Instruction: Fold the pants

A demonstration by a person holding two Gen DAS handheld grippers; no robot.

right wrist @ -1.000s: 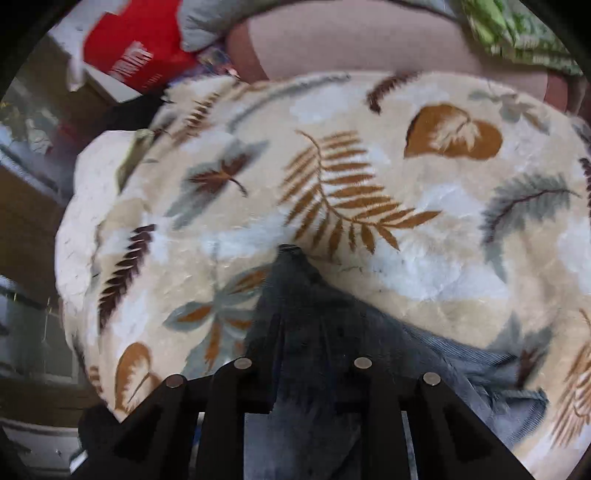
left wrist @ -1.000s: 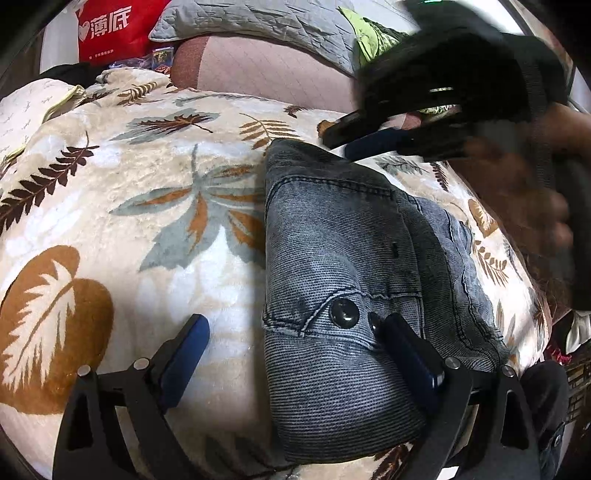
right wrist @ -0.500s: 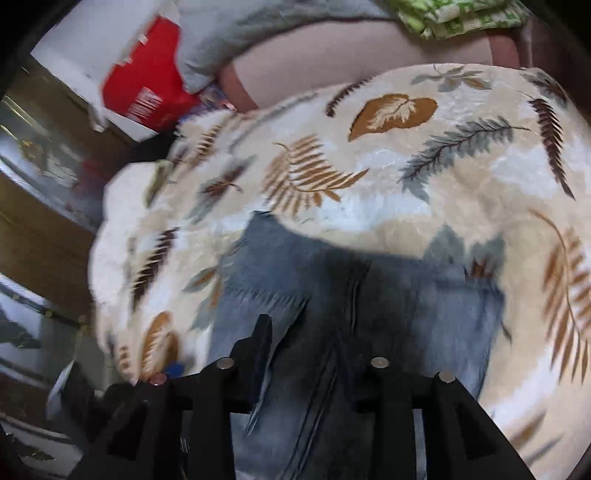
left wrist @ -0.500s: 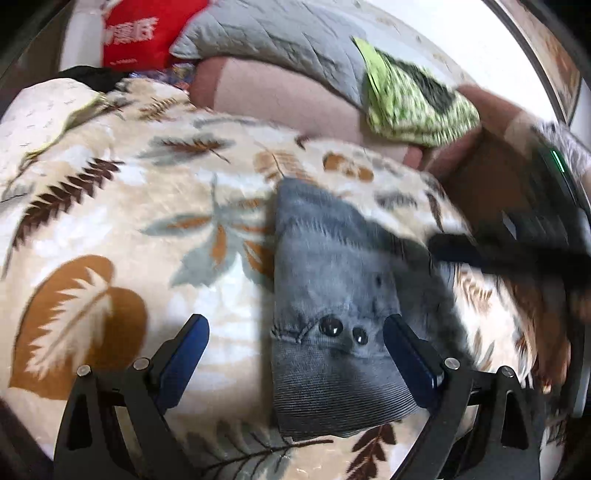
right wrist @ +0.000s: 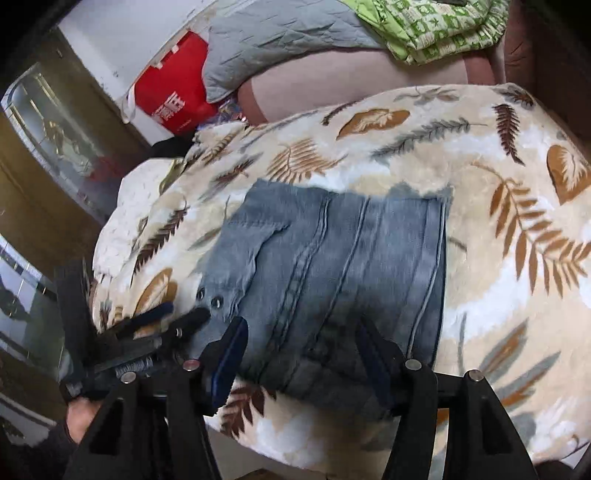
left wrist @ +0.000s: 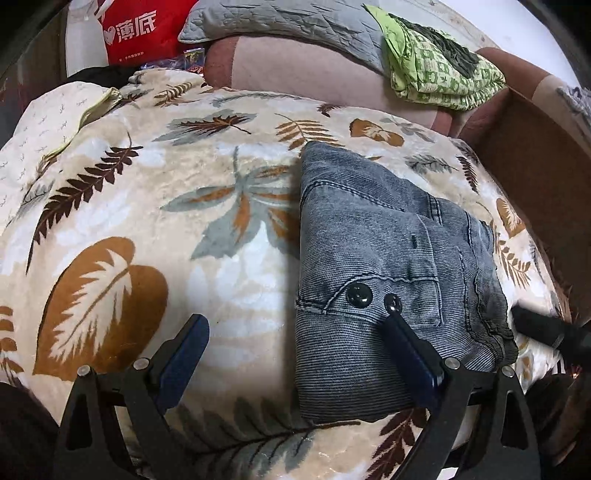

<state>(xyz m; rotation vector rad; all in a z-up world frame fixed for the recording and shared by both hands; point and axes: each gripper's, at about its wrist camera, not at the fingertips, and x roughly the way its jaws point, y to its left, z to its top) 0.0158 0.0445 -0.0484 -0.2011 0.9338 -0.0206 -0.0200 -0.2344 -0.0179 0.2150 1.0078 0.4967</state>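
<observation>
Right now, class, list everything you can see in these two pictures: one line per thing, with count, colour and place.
jeans: one, grey-blue, folded on the blanket
buttons: two, dark, at the near end of the jeans
blanket: one, cream with brown and grey leaves, under the jeans
bag: one, red, far left
pillow: one, grey, at the back
cloth: one, green patterned, folded, back right
left gripper: one, black with blue pads, open, one finger over the jeans
right gripper: one, black with blue pads, jaws opening, over the jeans
hand: one, at the left gripper's handle
</observation>
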